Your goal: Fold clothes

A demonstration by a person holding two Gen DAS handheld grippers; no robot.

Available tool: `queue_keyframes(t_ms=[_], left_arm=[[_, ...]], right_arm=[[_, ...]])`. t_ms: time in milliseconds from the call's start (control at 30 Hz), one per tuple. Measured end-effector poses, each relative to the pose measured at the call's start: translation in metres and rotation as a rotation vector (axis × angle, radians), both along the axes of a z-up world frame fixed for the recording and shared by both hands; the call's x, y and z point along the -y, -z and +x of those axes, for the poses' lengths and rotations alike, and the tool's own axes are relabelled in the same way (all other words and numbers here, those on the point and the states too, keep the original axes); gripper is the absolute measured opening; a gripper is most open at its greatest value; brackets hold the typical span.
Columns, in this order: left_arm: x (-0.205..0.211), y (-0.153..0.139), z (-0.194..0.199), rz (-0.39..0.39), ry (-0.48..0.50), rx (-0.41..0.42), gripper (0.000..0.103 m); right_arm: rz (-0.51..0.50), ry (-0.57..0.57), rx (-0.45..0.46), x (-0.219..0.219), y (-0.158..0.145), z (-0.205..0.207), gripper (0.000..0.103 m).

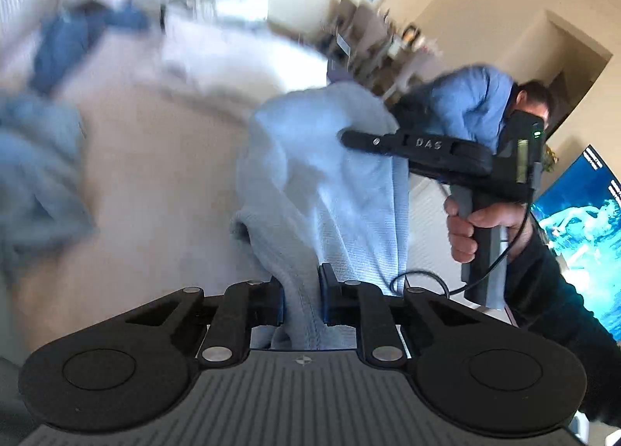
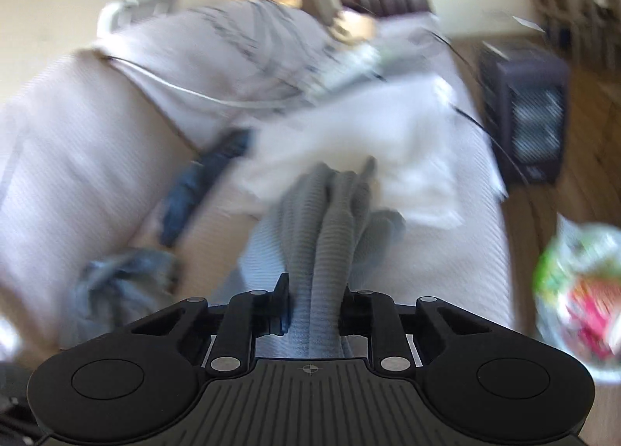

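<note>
A light blue knit garment hangs lifted above a pale sofa. My left gripper is shut on a bunched edge of it, the cloth pinched between the pads. In the left wrist view the right gripper, held by a hand, bites into the garment's upper right part. In the right wrist view my right gripper is shut on a ribbed fold of the same garment, which rises ahead of the jaws. Both views are blurred by motion.
Other clothes lie on the sofa: a dark blue piece, a grey-blue heap, white cloth and blue pieces. A dark heater stands on the wooden floor at the right. A lit screen is at the right.
</note>
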State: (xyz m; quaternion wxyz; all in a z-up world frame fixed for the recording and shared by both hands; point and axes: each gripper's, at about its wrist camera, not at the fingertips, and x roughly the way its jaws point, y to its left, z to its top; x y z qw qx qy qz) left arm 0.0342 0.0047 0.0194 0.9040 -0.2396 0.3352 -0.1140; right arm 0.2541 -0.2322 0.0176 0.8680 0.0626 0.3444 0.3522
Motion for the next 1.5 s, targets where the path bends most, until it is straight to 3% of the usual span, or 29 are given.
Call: queue_keyframes(t_ms=[167,267,300,367,400,467,500,567,633,733,800,900,1033,1133,1267,1400,1500], left_arm=[[-0.020,-0.017,-0.024,0.107,-0.130,0.018,0.016],[-0.028,0.017,-0.026,0.150,-0.212,-0.114,0.021],[-0.032,0.032,-0.025,0.139,-0.228,-0.180,0.021],[-0.044,0.055,-0.029,0.073,-0.261,-0.286,0.023],[-0.050,0.059,-0.034,0.049,-0.277,-0.301,0.024],[-0.063,0.058,-0.042,0.011,-0.298,-0.287,0.031],[-0.069,0.055,-0.044,0.002,-0.310,-0.280,0.038],[-0.080,0.046,-0.043,0.008,-0.329,-0.253,0.042],[-0.084,0.039,-0.035,0.025,-0.330,-0.208,0.046],[-0.095,0.030,-0.010,0.040,-0.330,-0.150,0.064],[-0.104,0.027,0.014,0.077,-0.311,-0.113,0.069],[-0.112,0.028,0.050,0.159,-0.291,-0.127,0.071],[-0.123,0.020,0.081,0.174,-0.249,-0.144,0.071],[-0.122,0.017,0.104,0.185,-0.213,-0.149,0.081],[-0.120,0.027,0.131,0.200,-0.179,-0.225,0.081],[-0.116,0.038,0.142,0.233,-0.154,-0.245,0.081],[-0.114,0.043,0.151,0.258,-0.135,-0.244,0.082]], right_arm=[[0.095,-0.144,0.052,-0.057,-0.022,0.007,0.022],[0.075,-0.191,-0.010,-0.101,-0.002,0.020,0.030],[0.029,-0.181,-0.046,-0.115,0.010,0.025,0.044],[-0.072,-0.132,-0.117,-0.134,0.036,0.032,0.058],[-0.114,-0.107,-0.146,-0.138,0.045,0.034,0.059],[-0.162,-0.095,-0.194,-0.131,0.053,0.035,0.061],[-0.174,-0.091,-0.204,-0.123,0.053,0.033,0.066],[-0.187,-0.071,-0.230,-0.104,0.048,0.027,0.071],[-0.167,-0.041,-0.289,-0.083,0.042,0.017,0.074],[-0.083,-0.027,-0.413,-0.058,0.039,0.001,0.087],[-0.060,-0.028,-0.482,-0.052,0.043,-0.010,0.088],[-0.038,-0.007,-0.588,-0.047,0.054,-0.026,0.088],[0.049,0.101,-0.798,-0.041,0.077,-0.049,0.088],[0.120,0.188,-0.932,-0.033,0.091,-0.067,0.088],[0.088,0.285,-0.906,-0.032,0.104,-0.078,0.090],[0.192,0.328,-0.965,-0.030,0.121,-0.088,0.090],[0.213,0.328,-0.921,-0.037,0.124,-0.092,0.091]])
